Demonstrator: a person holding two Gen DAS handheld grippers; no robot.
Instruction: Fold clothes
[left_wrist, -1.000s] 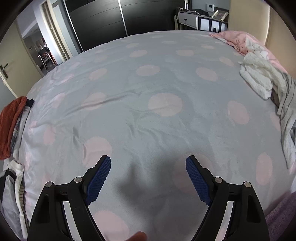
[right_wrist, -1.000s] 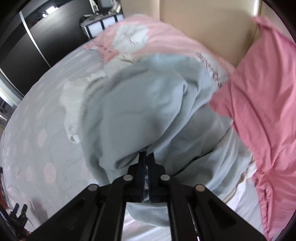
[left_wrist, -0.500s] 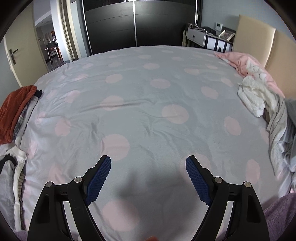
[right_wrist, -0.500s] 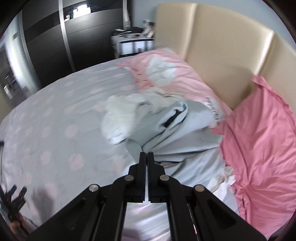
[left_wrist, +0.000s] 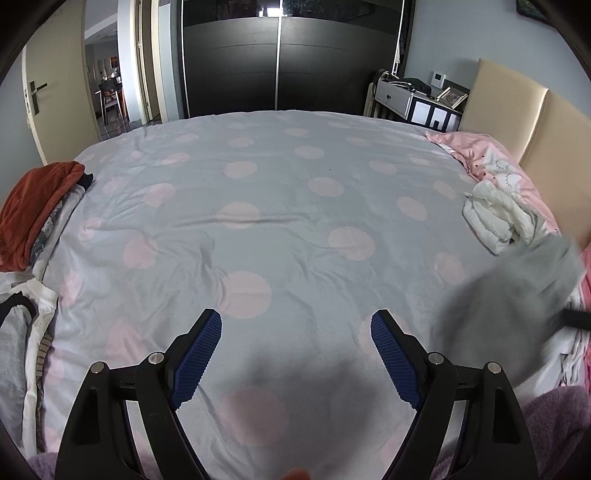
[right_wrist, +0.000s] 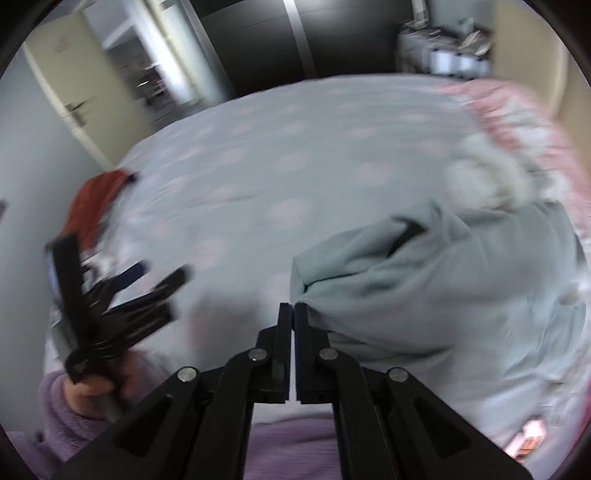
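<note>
One pale-blue garment (right_wrist: 424, 295) is clamped in the closed right gripper (right_wrist: 294, 314), bunched above the dotted bedspread (left_wrist: 280, 206); left gripper (left_wrist: 295, 354) is held wide open, empty. Nothing folded yet; unsorted pile (left_wrist: 495, 218) remains.

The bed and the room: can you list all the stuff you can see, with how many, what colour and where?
bedspread: one, grey with pink dots, covering the bed
light blue garment: one, pale blue-grey, pinched at its edge in the right gripper, trailing to the right side of the bed
white clothes: one crumpled heap, white, right side near the pillow
pink pillow: one, pink, by the headboard
headboard: one, beige, far right
rust-red garment: one, rust red, on a stack at the left edge
wardrobe: one, black, beyond the bed
left gripper: one, black with blue fingers, open, nothing in it
right gripper: one, black, shut on the garment
sleeve: purple, fuzzy, bottom left
</note>
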